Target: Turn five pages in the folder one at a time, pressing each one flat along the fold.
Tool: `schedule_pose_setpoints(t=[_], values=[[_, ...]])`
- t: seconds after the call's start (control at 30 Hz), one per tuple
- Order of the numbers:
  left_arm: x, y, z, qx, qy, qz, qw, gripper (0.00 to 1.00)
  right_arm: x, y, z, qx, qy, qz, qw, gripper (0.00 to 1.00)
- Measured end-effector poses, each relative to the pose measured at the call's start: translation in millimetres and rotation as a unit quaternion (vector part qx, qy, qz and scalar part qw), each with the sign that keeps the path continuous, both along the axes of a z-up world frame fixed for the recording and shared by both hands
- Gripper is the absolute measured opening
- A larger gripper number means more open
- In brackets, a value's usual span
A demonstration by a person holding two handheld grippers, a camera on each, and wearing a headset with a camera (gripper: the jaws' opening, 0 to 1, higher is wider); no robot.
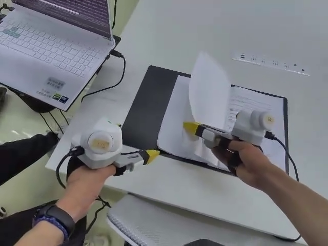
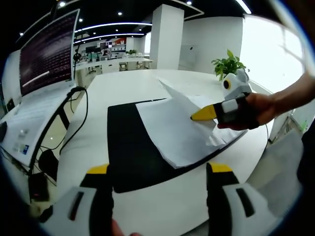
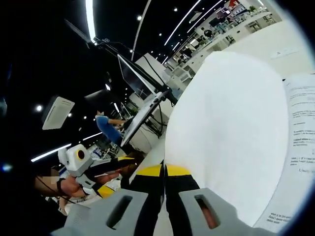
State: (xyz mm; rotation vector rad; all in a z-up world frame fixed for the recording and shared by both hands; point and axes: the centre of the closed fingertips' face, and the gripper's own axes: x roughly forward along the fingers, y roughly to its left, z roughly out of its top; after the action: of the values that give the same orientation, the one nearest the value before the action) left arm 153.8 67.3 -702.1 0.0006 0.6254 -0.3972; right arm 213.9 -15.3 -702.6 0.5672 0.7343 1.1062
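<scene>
Page point(image 1: 207, 92) mid-turn over folder point(image 1: 146, 110)
Right claw point(image 1: 192, 128) pinches the page to arc it across the folder; left claw point(image 1: 150, 156) hovers spread, likely ready to press the fold

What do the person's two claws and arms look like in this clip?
Both the left claw and right claw have rounded white housings, dark grey necks and yellow tips. A black cable trails from the left one, another from the right. The left wrist wears a dark watch with a bluish band edge.
</scene>
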Motion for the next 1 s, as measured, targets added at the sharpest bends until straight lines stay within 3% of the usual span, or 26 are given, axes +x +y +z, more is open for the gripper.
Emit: schedule_pose_setpoints(t=[0.07,0.43,0.63,1.0], values=[[0.4,-1.2,-0.6,-0.01,0.002,0.005,0.9999,0.78,0.9,2.2,-4.0,-0.001,0.004,0.0,1.0,0.0],[2.4,-5.7,-3.6,-0.015,0.006,-0.003,0.9999,0.78,2.1,20.8,-33.7,-0.015,0.041,0.009,0.999,0.0],[9.9,-4.6,-13.5,-0.015,0.008,-0.009,0.9998,0.78,2.0,22.7,-46.6,-0.024,0.058,0.007,0.998,0.0],[19.1,-7.5,-11.1,-0.02,0.006,-0.013,0.9997,0.78,2.2,25.1,-63.5,-0.038,0.083,-0.003,0.9958,0.03]])
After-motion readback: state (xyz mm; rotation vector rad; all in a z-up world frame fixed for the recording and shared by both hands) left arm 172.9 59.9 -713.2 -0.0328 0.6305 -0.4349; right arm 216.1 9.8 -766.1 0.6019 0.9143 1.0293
